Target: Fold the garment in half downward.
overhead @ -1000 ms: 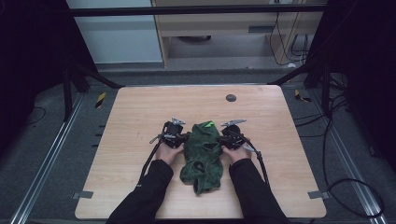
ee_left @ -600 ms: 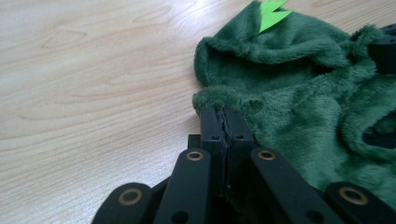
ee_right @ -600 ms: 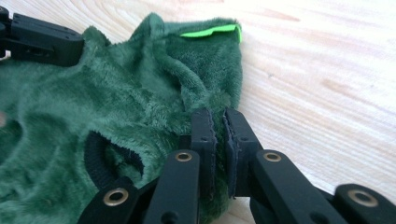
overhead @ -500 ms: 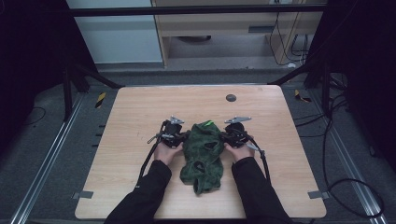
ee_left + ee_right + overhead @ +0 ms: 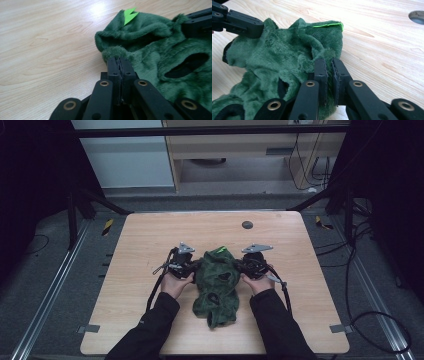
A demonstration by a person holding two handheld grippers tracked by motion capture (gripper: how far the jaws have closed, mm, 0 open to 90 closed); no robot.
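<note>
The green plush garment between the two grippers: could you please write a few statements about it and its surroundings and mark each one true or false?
1. The left gripper is shut on an edge of the green plush garment. True.
2. The right gripper hangs open, clear of the fabric. False: its fingers pinch the garment's edge.
3. A bright green tag sits at the garment's far end. True.
4. The garment is red. False: it is dark green with black-edged openings.
5. A round dark spot marks the wooden table beyond the garment. True.
</note>
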